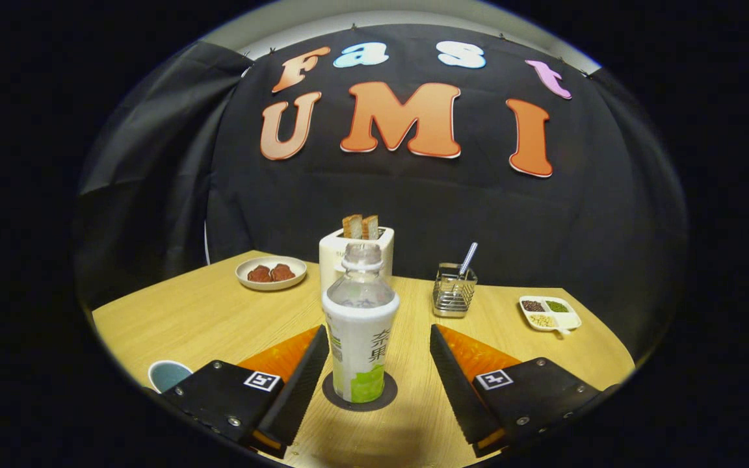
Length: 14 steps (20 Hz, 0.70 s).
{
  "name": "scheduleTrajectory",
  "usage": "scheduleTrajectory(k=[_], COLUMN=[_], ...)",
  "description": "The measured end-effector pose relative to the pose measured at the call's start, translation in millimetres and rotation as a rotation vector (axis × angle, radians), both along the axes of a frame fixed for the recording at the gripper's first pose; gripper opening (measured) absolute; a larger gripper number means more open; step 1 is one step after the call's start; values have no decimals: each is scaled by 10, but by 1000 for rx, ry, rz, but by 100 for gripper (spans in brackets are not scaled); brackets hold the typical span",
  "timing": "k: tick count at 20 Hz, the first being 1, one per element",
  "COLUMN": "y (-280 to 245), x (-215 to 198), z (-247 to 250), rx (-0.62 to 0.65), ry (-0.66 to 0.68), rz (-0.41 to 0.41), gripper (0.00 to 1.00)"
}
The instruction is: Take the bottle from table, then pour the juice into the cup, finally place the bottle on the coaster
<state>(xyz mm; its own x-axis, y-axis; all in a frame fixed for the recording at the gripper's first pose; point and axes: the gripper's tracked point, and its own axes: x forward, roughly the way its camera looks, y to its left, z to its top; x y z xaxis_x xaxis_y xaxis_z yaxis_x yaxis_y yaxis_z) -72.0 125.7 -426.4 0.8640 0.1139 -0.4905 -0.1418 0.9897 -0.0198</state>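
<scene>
The gripper (380, 364) is sitting with its 2 fingers spread wide, gripping nothing. The bottle (360, 331) is standing upright between them on the dark coaster (359, 393) at lower centre, touching neither finger. The cup (168, 375) is sitting at lower left, beside the left finger. Beyond the bottle, a toaster (334, 257) is holding 2 slices; a plate (271, 272) is lying left of it, a wire holder (454, 290) and divided dish (549, 312) right, all on the table (218, 312).
</scene>
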Motion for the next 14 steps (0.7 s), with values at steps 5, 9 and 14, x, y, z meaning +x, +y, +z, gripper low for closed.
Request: scheduleTrajectory(k=[5, 9, 14], y=[-446, -846, -1275], x=[-64, -150, -302], z=[774, 1460, 2080], rx=[6, -6, 15], ry=[-125, -233, -297], rz=[-76, -143, -230], gripper=[94, 94, 94])
